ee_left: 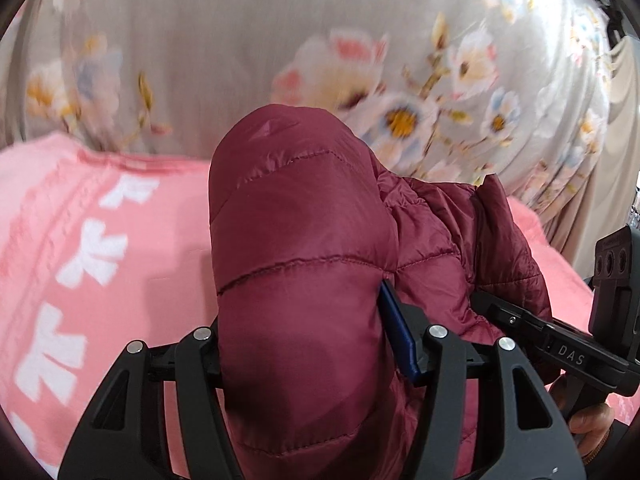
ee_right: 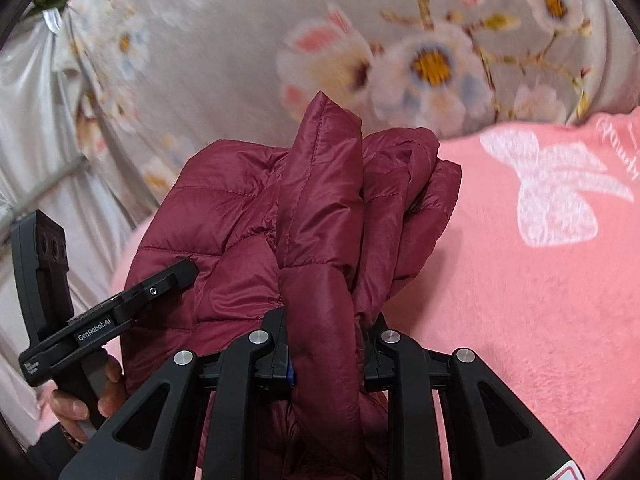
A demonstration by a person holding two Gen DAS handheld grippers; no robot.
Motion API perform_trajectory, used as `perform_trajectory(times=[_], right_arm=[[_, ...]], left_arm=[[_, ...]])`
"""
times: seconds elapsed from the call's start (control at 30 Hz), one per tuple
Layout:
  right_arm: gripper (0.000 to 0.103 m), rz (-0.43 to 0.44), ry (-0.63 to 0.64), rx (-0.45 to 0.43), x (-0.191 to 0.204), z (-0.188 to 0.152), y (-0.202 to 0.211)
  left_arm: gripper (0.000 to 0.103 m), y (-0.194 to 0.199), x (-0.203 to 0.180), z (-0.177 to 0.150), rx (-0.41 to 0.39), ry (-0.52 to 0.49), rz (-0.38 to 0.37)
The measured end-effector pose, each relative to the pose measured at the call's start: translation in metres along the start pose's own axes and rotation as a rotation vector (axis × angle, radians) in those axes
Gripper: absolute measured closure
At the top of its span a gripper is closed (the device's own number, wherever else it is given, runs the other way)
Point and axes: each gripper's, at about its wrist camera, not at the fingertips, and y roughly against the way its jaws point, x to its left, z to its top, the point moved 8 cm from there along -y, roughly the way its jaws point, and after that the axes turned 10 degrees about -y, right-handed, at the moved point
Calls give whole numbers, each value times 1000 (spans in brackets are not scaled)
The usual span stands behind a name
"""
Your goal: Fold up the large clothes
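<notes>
A maroon quilted puffer jacket (ee_left: 296, 248) fills the middle of both views, bunched above a pink blanket (ee_left: 80, 240). My left gripper (ee_left: 300, 320) is shut on a thick padded fold of it, the blue pad (ee_left: 396, 328) pressed against the right side of the fold. In the right wrist view my right gripper (ee_right: 324, 340) is shut on a narrower rolled fold of the same jacket (ee_right: 320, 208). The other gripper shows at the edge of each view, the right gripper (ee_left: 532, 332) at right and the left gripper (ee_right: 120, 300) at left, each sunk into the jacket.
The pink blanket (ee_right: 520, 280) with white bow prints covers the surface below. Behind it hangs a grey floral sheet (ee_left: 280, 40). A person's hand (ee_right: 76, 404) grips the left gripper's handle at lower left.
</notes>
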Motion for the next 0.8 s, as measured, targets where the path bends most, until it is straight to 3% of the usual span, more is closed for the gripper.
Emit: perform_trajectory(times=[0.13,0.3,0.4,0.57,0.63,0.7,0.8], right_arm=[[79,-54,22,24,-12,-13,-18],[61,-93,-24,60,-24,-15,-24],[54,-146,-16,56,-25,-13,-6],[53,-244,71,-60,-17,0,54],[58,-261,94,-42,-5,4,57],[87,-250,109,-12,9,4,51],[97,-294,140,37,18,-6,32]], left_arm=[[41,-22,10,-22,40,6,43],[31,-37,26,-38,89,47,75],[20,-28,33,-41,132,26,171],[20,19,42,-44,208,-18,340],[20,32,37,-39,223,-20,377],[20,37,24,-32,226,-2,354],[20,33,3,-31,241,5,334]])
